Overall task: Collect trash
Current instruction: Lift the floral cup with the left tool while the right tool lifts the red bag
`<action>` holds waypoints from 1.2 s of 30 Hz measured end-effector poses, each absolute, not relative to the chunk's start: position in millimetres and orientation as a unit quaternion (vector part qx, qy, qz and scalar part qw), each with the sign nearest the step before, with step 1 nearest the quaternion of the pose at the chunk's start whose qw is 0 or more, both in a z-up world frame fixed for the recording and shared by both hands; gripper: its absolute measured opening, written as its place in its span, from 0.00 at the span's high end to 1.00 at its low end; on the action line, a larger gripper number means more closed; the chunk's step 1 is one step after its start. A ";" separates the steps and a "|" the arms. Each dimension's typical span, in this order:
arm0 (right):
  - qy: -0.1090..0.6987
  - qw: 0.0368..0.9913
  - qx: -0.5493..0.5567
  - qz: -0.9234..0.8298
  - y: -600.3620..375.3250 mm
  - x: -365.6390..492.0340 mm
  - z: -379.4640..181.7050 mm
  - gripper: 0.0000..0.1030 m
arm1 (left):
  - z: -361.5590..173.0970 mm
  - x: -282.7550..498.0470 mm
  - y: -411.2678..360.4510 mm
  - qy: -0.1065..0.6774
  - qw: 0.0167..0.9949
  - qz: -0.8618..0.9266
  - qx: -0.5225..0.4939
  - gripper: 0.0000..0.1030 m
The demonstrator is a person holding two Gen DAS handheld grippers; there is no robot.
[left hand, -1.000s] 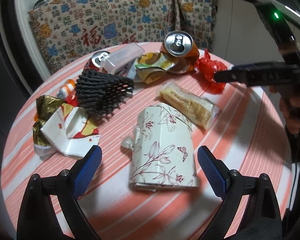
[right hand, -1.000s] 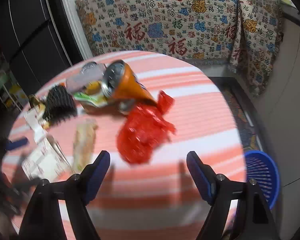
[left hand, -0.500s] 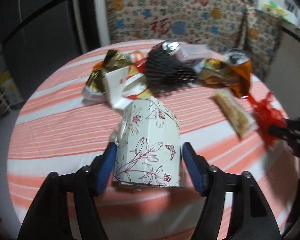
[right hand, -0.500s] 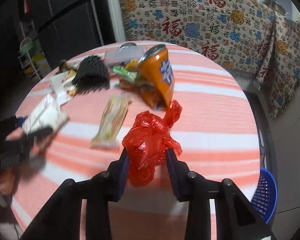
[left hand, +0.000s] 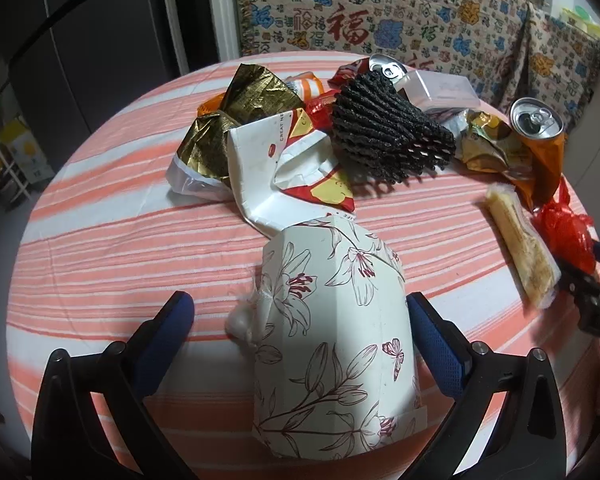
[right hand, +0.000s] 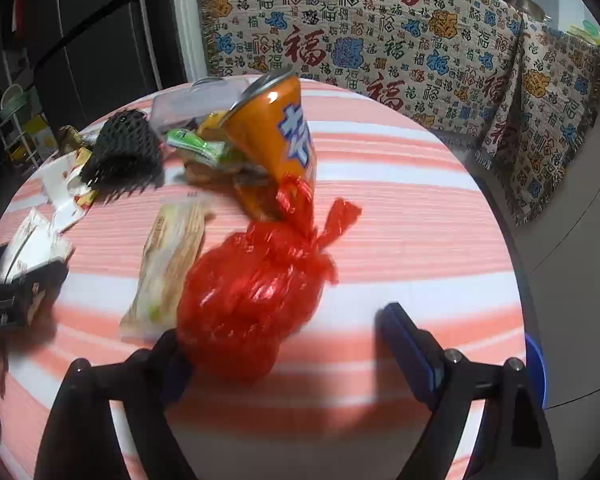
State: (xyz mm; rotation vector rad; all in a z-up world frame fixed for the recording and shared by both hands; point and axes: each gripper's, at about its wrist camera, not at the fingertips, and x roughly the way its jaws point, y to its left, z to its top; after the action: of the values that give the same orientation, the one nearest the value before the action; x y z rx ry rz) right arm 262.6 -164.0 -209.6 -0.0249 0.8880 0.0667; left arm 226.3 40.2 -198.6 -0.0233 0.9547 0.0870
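Observation:
A white paper box with a flower print (left hand: 332,340) lies on the striped table (left hand: 100,240), between the fingers of my left gripper (left hand: 300,340). Its jaws are opening: the left pad (left hand: 168,336) stands clear of the box and the right pad is right beside it. A knotted red plastic bag (right hand: 252,292) rests on the table inside my right gripper (right hand: 292,356). Those jaws are opening too; the left finger (right hand: 172,360) touches the bag and the right finger is well apart. The red bag (left hand: 564,228) also shows at the right edge of the left wrist view.
Behind lie a black foam net (left hand: 388,136), a dented orange can (right hand: 276,136), a wrapped snack bar (right hand: 172,264), a gold wrapper (left hand: 236,120), a torn white carton (left hand: 268,168) and a clear plastic box (left hand: 440,88). A blue basket (right hand: 536,372) sits on the floor right of the table.
Half a second ago both grippers were narrowed against the flowered box and the red bag; now both stand wide. Both views have come closer and lower over the table.

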 end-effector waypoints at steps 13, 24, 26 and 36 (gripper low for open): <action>0.421 0.902 0.054 0.082 -191.3 226.7 -184.0 0.02 | -191.5 206.4 42.1 0.451 0.892 0.024 -0.008 0.00; 0.458 0.880 0.099 0.072 -178.3 258.7 -192.9 0.61 | -173.3 195.8 38.7 0.429 0.901 -0.056 -0.026 0.45; 0.449 0.886 0.087 0.075 -178.6 249.3 -187.5 0.63 | -170.7 193.1 44.0 0.421 0.904 -0.063 -0.043 0.52; 0.426 0.900 0.029 0.086 -195.4 212.1 -163.2 0.64 | -179.7 197.3 36.5 0.446 0.895 -0.029 -0.013 0.18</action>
State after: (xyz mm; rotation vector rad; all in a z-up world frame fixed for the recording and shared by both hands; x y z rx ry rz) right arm 212.1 -195.4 -163.2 0.0599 0.8825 0.1784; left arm 197.3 36.5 -179.7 -0.0276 0.9240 -0.0606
